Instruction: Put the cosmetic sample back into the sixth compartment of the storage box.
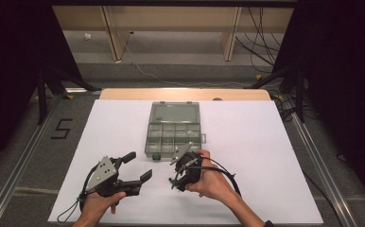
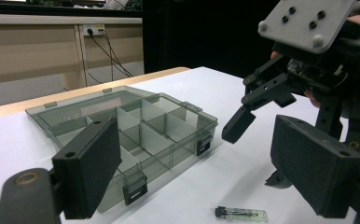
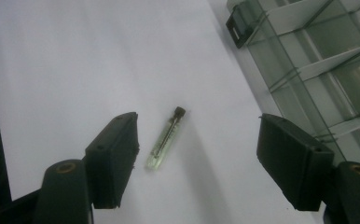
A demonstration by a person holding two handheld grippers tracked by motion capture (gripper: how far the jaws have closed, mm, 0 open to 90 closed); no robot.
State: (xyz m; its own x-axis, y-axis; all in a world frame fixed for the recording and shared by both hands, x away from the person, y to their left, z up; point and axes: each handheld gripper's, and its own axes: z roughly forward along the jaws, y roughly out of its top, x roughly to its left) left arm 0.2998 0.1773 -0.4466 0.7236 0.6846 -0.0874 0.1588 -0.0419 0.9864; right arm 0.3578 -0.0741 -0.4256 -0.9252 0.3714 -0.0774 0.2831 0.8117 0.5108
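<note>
Centre-low of right gripper view, vial [image 3: 166,138] lies btwn jaws of right claw [image 3: 201,163], released, long axis approx. upright in frame, nearer left pad; left claw [image 2: 206,175] released, idle.

The organiser box [image 1: 173,130] was smoky grey and see-through, with black latches. The small vial [image 3: 166,138] was clear greenish with a black cap, on a white table [image 1: 265,156].

A table [image 1: 265,156] with a white top carries two things. A clear grey organizer box [image 1: 173,130] lies open on it, lid flat behind. A small clear vial [image 3: 167,138] with a dark cap lies just beside the box's latched front edge.
</note>
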